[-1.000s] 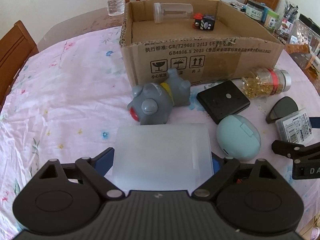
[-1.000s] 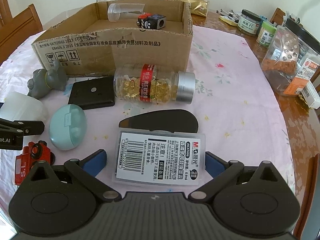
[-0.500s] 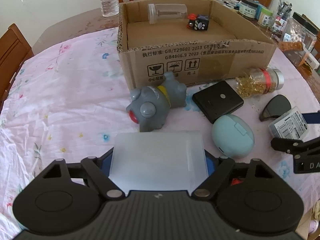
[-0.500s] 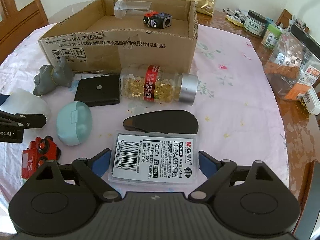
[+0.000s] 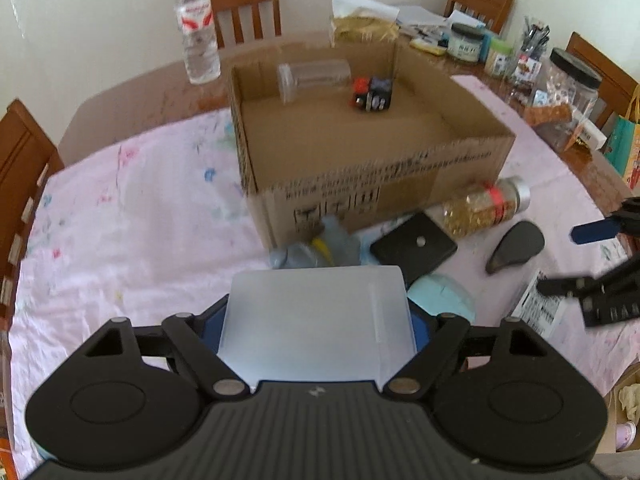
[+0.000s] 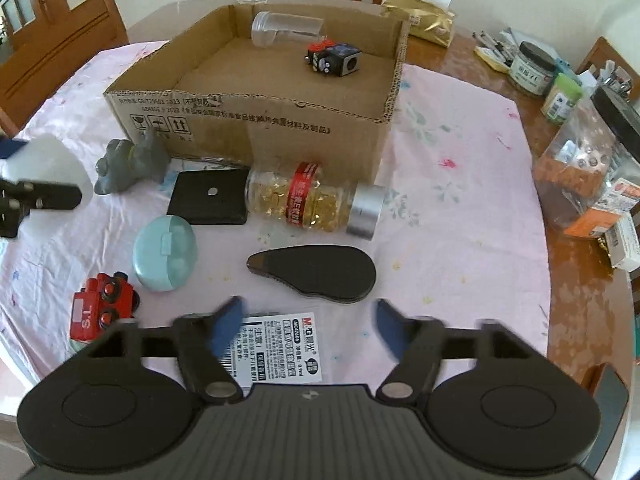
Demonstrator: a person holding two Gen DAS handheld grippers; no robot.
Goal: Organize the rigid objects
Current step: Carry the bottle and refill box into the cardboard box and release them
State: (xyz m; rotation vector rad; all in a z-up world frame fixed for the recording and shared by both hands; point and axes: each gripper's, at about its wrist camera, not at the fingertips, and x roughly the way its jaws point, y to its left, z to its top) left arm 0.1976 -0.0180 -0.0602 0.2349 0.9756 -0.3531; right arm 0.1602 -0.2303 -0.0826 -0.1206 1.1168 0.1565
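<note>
Left gripper is clamped on a frosted white box, blue pads pressed to both its sides, box raised off the cloth and tilted toward the carton. Just past the box: grey toy lying against the carton's front wall, black square pad beside it, teal case half hidden by the box's right corner. Right gripper is wide open, nothing between its fingers, hovering over a labelled flat case that lies on the cloth under it (left finger is blurred, and contact with the case can't be judged). Ahead of it a black teardrop-shaped piece, then a pill bottle on its side with a silver cap, touching the pad's right edge and lying just in front of the carton. Red toy truck sits left of the right gripper, near the teal case. Inside the carton, at the far wall: clear jar on its side and a black cube toy with red bits. Pink floral cloth covers the table; water bottle stands behind the carton, jars and clutter at the right edge.
</note>
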